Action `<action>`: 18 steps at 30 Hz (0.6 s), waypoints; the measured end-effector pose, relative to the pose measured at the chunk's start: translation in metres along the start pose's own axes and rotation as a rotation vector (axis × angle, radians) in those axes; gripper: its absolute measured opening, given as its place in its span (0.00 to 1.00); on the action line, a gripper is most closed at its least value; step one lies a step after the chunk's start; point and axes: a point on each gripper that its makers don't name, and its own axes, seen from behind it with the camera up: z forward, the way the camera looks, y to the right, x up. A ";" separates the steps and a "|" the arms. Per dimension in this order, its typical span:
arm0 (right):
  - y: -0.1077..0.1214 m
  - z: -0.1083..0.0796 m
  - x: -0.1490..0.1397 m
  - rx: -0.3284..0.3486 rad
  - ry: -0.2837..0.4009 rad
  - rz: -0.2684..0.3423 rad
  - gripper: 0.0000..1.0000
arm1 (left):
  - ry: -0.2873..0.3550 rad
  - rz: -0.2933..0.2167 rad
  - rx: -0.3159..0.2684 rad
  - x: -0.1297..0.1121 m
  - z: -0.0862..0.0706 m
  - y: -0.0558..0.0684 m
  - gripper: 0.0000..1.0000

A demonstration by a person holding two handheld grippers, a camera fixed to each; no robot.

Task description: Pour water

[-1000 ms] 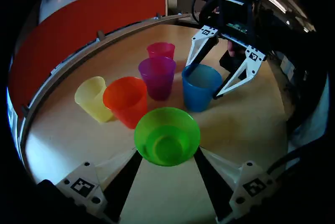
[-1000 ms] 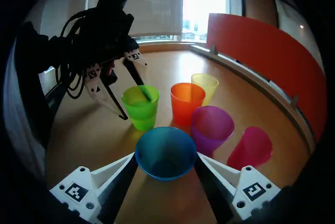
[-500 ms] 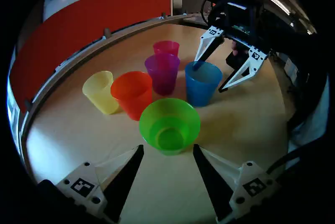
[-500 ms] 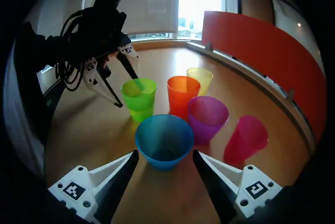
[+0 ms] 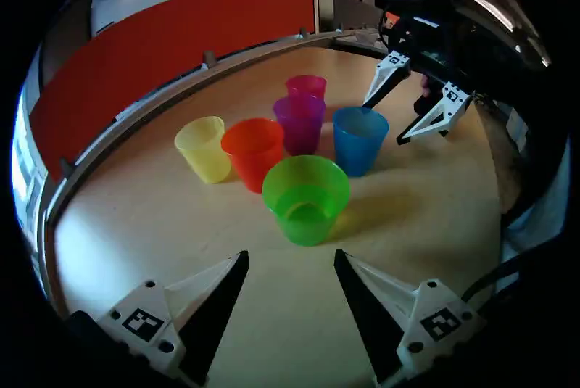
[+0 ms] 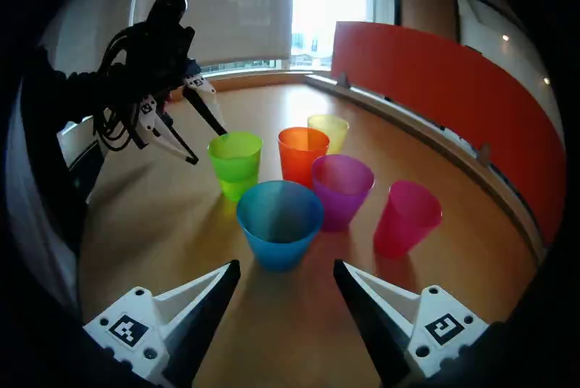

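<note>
Several plastic cups stand upright in a cluster on a wooden table. In the left gripper view the green cup (image 5: 306,199) is nearest, a short way beyond my open left gripper (image 5: 290,259), which holds nothing. Behind it stand the blue cup (image 5: 359,138), orange cup (image 5: 253,151), yellow cup (image 5: 203,147), purple cup (image 5: 299,121) and pink cup (image 5: 306,87). The right gripper (image 5: 398,123) stands open past the blue cup. In the right gripper view the blue cup (image 6: 279,223) sits just ahead of my open right gripper (image 6: 286,267), and the left gripper (image 6: 206,146) hovers open by the green cup (image 6: 235,164).
The wooden table (image 5: 428,221) is bordered by a raised rail and a red partition (image 5: 167,32). In the right gripper view the partition (image 6: 449,91) runs along the right, with a bright window (image 6: 326,3) behind. A person's dark sleeve and cables (image 6: 109,91) trail from the left gripper.
Both grippers have let go and pulled back from their cups: the left from the green cup, the right from the blue cup. The cups stay standing on the table.
</note>
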 end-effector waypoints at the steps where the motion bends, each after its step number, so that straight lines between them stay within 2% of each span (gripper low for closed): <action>1: 0.000 -0.002 0.000 -0.006 0.003 0.003 1.00 | 0.003 -0.003 0.007 -0.001 -0.002 -0.001 0.87; 11: -0.002 -0.023 0.000 -0.072 0.020 0.055 1.00 | 0.051 -0.059 0.091 -0.007 -0.026 -0.014 0.87; 18: 0.007 -0.038 0.003 -0.158 0.044 0.102 1.00 | 0.101 -0.101 0.161 -0.004 -0.042 -0.023 0.87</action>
